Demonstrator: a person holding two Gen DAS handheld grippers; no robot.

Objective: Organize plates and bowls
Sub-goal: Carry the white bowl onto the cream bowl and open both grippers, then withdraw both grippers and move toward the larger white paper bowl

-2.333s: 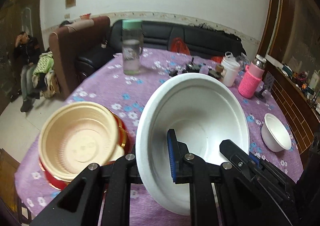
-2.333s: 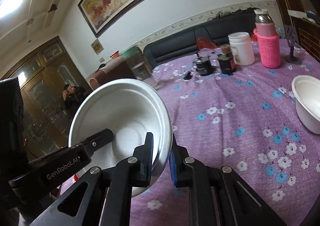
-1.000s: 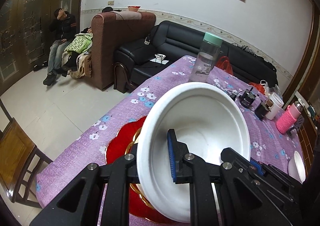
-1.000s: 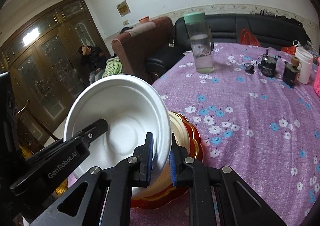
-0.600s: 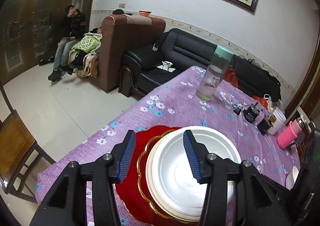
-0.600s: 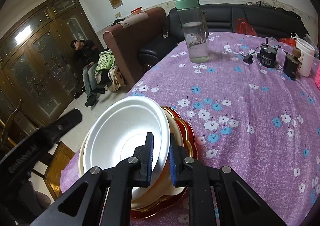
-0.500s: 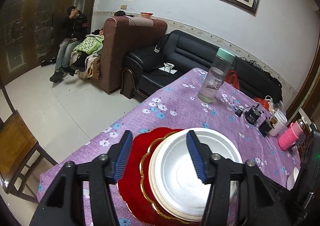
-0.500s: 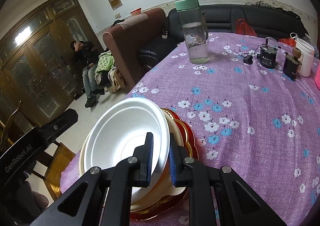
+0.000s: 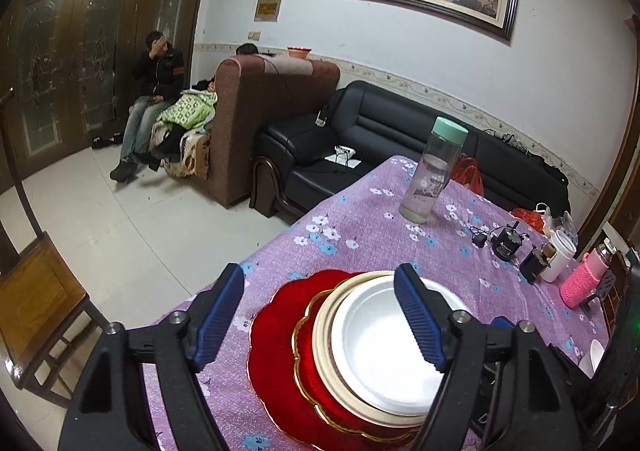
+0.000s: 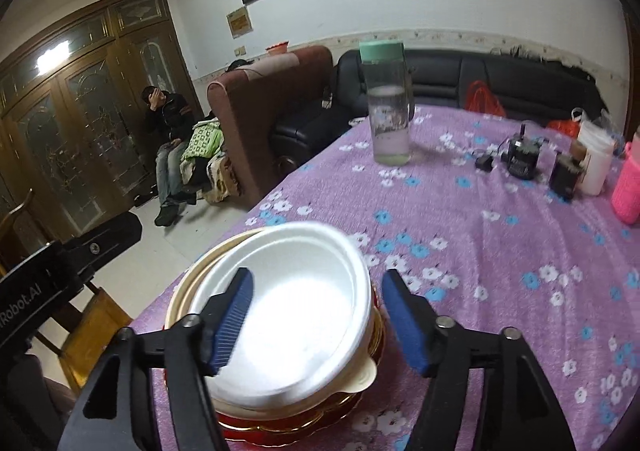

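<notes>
The white bowl [image 9: 384, 347] sits nested in the cream bowl [image 10: 180, 291] on the red plate [image 9: 276, 335] — both the left gripper [image 9: 320, 315] and the right gripper [image 10: 316, 315] have just been opening, their jaws now apart around its rim, not touching.

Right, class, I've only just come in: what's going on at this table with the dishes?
A person working two handheld tongs is stacking dishes. The white foam bowl sits nested in the cream bowl on the red plate, on the purple floral tablecloth. Both the left tongs and the right tongs have just been opening; their pads stand apart, gripping nothing. A small white bowl waits at the table's edge.
</notes>
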